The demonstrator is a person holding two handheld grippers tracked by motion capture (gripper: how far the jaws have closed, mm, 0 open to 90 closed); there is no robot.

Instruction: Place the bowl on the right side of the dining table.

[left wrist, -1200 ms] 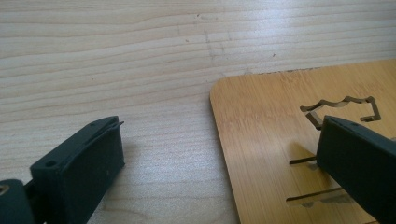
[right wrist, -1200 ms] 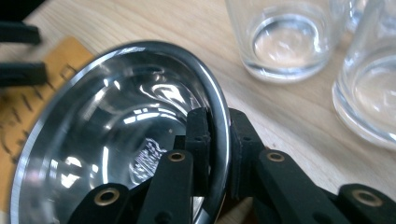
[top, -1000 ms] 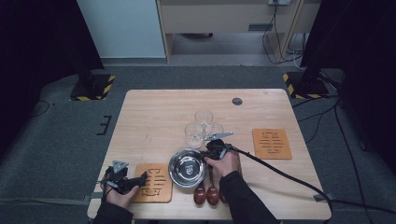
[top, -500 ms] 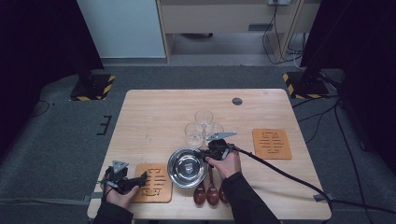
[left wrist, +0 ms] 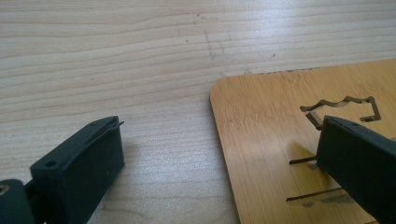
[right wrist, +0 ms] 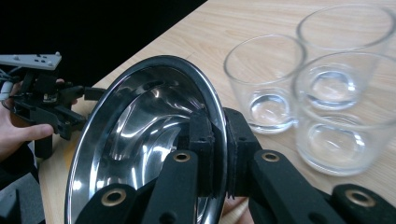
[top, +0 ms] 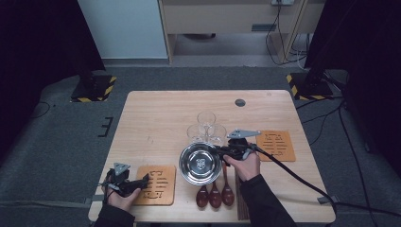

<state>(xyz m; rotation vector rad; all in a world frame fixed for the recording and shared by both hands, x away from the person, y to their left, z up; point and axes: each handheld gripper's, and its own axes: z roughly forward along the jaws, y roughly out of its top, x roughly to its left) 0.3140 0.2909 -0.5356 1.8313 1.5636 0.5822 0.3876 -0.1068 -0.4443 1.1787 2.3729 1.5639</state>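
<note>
Steel is what you are holding: your right gripper [right wrist: 219,154] has its jaws pinched tight on the rim of a round metal bowl [right wrist: 140,140], one jaw inside the wall and one outside. That bowl is polished to a mirror finish, with a rolled lip, a smooth curved wall throwing bright streaks of reflection, and a small mark stamped in the middle of its flat base. In the right gripper view it stands tilted up on edge, its hollow facing the camera. Take the bowl [top: 200,163] as your landmark in the high view: three clear drinking glasses [top: 206,128] cluster just behind it, three dark wooden spoons [top: 215,194] lie side by side just in front of it, a cut-out bamboo coaster [top: 156,184] sits just to its left, and a second coaster [top: 275,145] lies beyond your right hand [top: 246,164]. Your left gripper [top: 124,182] rests at the far left edge of the nearer coaster, well apart from the bowl, its jaws spread wide with nothing between them, one over bare tabletop [left wrist: 116,56] and one over the coaster [left wrist: 266,130].
</note>
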